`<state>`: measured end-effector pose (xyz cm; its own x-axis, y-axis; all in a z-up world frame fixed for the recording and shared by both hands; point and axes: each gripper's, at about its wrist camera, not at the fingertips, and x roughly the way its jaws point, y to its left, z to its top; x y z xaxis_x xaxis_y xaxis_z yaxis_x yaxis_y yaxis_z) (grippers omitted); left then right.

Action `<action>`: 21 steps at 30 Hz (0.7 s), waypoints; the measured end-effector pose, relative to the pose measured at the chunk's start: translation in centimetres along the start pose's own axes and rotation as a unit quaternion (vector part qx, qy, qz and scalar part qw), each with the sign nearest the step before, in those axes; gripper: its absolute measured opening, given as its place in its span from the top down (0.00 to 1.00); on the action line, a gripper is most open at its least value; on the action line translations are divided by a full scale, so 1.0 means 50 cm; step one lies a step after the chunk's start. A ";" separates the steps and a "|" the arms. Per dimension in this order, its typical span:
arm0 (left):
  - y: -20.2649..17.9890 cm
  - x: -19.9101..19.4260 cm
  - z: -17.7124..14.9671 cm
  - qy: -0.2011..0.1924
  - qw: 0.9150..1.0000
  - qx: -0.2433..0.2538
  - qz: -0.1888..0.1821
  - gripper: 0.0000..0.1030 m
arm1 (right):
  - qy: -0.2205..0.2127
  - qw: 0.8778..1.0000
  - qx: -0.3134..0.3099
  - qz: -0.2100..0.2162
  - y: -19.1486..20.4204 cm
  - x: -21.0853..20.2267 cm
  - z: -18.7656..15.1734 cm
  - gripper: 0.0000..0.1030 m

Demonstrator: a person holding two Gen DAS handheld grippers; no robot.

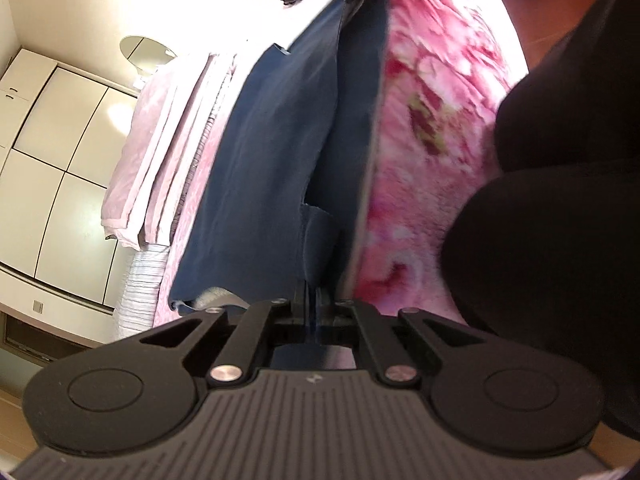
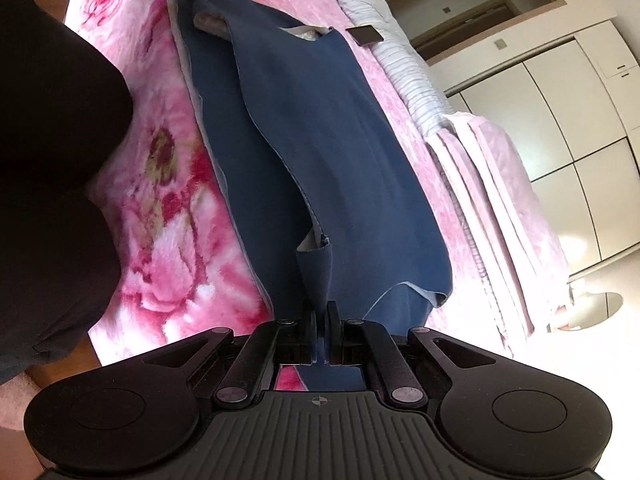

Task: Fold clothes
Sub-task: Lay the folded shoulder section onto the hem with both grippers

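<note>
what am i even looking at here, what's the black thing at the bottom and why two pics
The black thing is a hand-held pair of tongs with a camera on it; a person holds one in each hand. One picture looks along the left tongs, the other along the right tongs, so each shows the scene from an opposite end. Between them is a navy blue garment, stretched over a bed with a pink floral blanket. Both tongs are pinched shut on the garment's ends. A folded pale pink blanket lies further along the bed, and white wardrobe doors stand behind.
</note>
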<state>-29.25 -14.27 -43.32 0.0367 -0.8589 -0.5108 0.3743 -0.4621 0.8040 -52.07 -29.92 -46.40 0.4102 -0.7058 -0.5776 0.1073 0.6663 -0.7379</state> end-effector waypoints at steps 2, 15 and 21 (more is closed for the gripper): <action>-0.007 0.004 0.000 0.001 1.000 0.002 0.004 1.00 | 0.003 1.000 0.002 0.005 0.005 0.004 -0.007 0.99; 0.008 -0.024 -0.012 -0.013 1.000 0.008 0.025 0.82 | -0.011 0.999 -0.006 -0.037 0.018 -0.022 -0.001 0.98; 0.011 -0.005 -0.007 -0.024 0.999 0.044 0.008 0.73 | -0.026 0.999 -0.014 -0.036 0.017 -0.013 0.015 0.85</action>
<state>-28.75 -14.21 -42.86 -0.0033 -0.8750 -0.4841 0.2906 -0.4640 0.8368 -51.59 -28.73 -46.38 0.4482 -0.7377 -0.5049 0.1130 0.6071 -0.7866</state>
